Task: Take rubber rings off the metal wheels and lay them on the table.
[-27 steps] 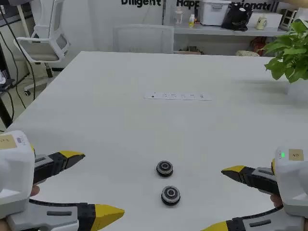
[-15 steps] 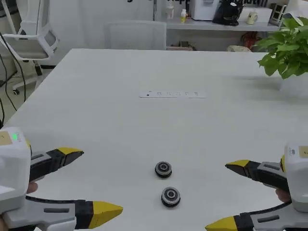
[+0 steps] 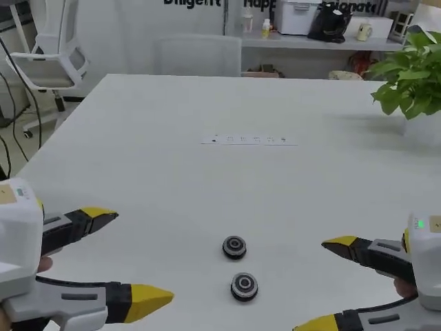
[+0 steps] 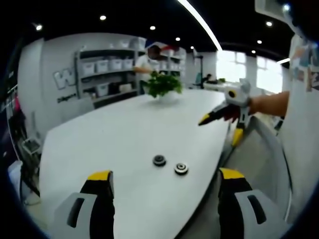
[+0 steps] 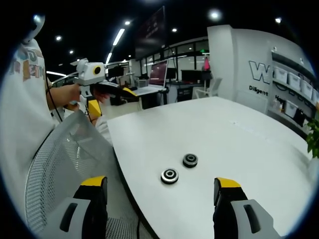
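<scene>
- Hardly any change vs. a sec ago. The whole head view has shifted a little, which is camera motion, not the things moving.
- The far wheel (image 3: pixel 234 247) and near wheel (image 3: pixel 244 286) sit where they were, flat on the tabletop (image 3: pixel 207 103) near its front edge. They're close together but not touching.
- The rubber rings (image 3: pixel 233 287) look to be on both wheels still, a dark band round each hub. None laid on the tabletop yet.
- The left hand-held gripper (image 3: pixel 131 256) has jaws spread wide and holds nothing. It stays well off to the left of the wheels.
- The right hand-held gripper (image 3: pixel 322 283) is also spread and empty, well off to the right, approx. same pose as before.
- Meaning: no progress yet, 0 of 2 rings off. Both still need to close in. Prob. one pins a wheel while the other peels its ring.
</scene>
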The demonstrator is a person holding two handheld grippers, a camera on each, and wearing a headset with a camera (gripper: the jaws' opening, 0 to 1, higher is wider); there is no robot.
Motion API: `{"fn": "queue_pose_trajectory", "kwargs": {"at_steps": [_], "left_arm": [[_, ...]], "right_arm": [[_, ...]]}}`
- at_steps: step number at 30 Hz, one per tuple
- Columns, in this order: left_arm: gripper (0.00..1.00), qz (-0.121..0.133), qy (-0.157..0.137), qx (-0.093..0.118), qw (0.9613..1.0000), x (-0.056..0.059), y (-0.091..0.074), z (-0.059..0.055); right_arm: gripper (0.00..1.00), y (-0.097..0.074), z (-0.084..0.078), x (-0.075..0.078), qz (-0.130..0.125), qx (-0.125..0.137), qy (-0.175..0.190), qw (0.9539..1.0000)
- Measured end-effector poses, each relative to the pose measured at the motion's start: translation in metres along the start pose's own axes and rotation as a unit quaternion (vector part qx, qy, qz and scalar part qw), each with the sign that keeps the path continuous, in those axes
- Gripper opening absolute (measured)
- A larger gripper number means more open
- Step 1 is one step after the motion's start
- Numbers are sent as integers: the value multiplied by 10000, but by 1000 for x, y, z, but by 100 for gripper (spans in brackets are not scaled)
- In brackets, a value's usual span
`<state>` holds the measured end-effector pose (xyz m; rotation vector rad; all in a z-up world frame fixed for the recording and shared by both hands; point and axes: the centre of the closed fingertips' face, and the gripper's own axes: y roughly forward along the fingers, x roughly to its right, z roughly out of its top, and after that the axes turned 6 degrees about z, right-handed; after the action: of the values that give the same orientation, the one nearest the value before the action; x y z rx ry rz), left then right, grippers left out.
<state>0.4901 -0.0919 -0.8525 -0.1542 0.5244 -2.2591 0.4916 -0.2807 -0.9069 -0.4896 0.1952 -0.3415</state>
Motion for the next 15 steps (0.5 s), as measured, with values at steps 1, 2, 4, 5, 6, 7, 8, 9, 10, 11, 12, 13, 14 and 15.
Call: {"fn": "queue_pose_trajectory", "kwargs": {"at_steps": [1,2,4,5,6,7,8,9,10,11,12,13,14,15], "left_arm": [[87,25,-3,-3,10000,-1,0,-1],[87,55,-12,-11,10000,-3,-1,-2],[86,91,-37,-19,10000,-5,0,-2],[86,99,-39,-19,9999,-6,1,-2],[85,106,-38,-19,9999,-6,3,-2],[85,109,-35,-11,9999,-6,4,-1],[85,107,-26,5,9999,-6,6,0],[85,101,-17,18,9999,-5,7,2],[85,95,-5,32,9999,-5,9,3],[85,90,7,40,10000,-5,11,4],[85,90,18,46,9999,-5,12,5],[85,87,36,58,9999,-5,13,6],[85,85,42,64,9999,-5,14,6],[85,85,44,68,9999,-5,15,6]], "right_arm": [[88,0,0,1,-8,-8,-12,10000],[88,0,-1,2,-26,-11,-28,10000],[87,-2,-1,4,-24,11,-30,10000],[87,-3,-1,5,-22,27,-19,10000],[87,-4,-1,5,-24,36,-18,10000],[87,-4,-1,6,-28,44,-19,10000],[87,-5,-2,7,-33,46,-16,10000],[87,-5,-2,8,-38,43,-17,10000],[87,-5,-3,9,-42,40,-19,10000],[87,-6,-3,10,-44,45,-22,10000],[87,-6,-3,11,-47,48,-19,10000],[88,-6,-3,13,-57,51,-5,10000],[88,-7,-2,14,-67,49,7,10000],[89,-6,-2,15,-78,48,9,10000]]}}
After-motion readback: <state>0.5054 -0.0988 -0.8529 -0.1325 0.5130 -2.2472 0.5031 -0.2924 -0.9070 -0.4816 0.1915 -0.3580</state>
